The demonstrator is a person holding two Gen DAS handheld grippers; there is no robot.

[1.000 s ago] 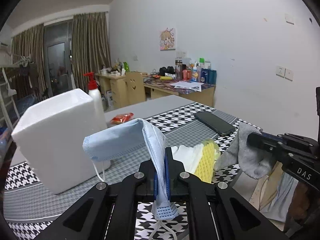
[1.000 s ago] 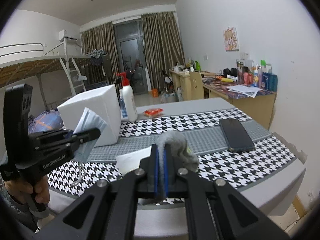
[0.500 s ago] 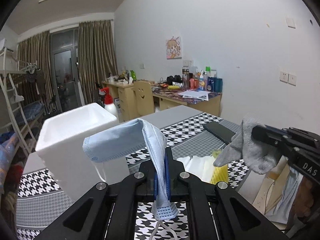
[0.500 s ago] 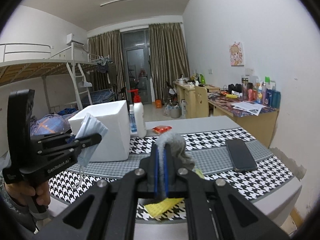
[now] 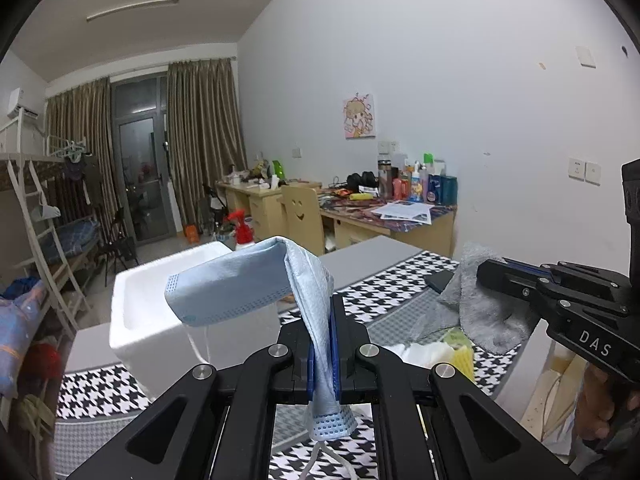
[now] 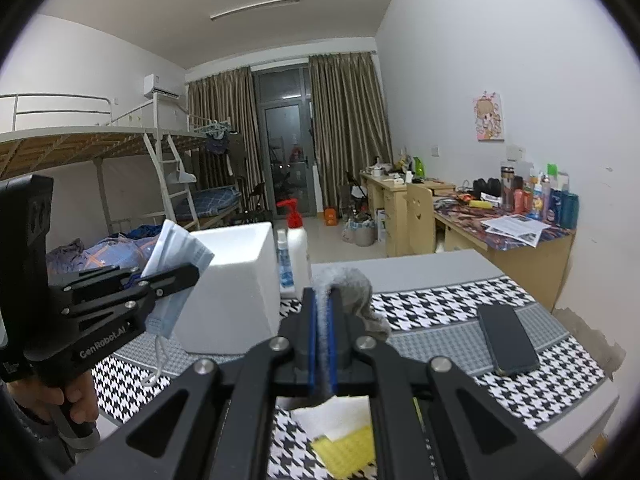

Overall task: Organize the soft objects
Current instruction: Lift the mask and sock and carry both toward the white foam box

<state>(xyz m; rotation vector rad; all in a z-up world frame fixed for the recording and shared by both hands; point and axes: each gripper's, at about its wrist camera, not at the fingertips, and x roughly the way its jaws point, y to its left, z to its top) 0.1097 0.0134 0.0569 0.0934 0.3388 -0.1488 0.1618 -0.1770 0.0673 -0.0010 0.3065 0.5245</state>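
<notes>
My left gripper (image 5: 324, 316) is shut on a light blue face mask (image 5: 240, 280), which folds over the jaws and droops left, its ear loop dangling. In the right wrist view that left gripper (image 6: 192, 274) shows at the left with the face mask (image 6: 176, 252) in it. My right gripper (image 6: 323, 300) is shut on a grey fuzzy cloth (image 6: 352, 292); from the left wrist view the right gripper (image 5: 486, 274) holds the grey cloth (image 5: 480, 316) at the right. Both hang above the table, in front of an open white foam box (image 5: 160, 312). A yellow sponge (image 6: 348, 452) and a white cloth (image 6: 332, 416) lie below.
The table carries a black-and-white houndstooth cover (image 6: 440, 308). A black phone (image 6: 506, 340) lies at its right. A red-capped pump bottle (image 6: 296, 248) and a small blue bottle (image 6: 285, 264) stand behind the foam box (image 6: 236, 284). Cluttered desks line the far wall; a bunk bed stands left.
Both grippers have risen with their cloths still held, so the table and foam box sit lower in view and the box's open top now shows. The sponge came into sight below the right gripper.
</notes>
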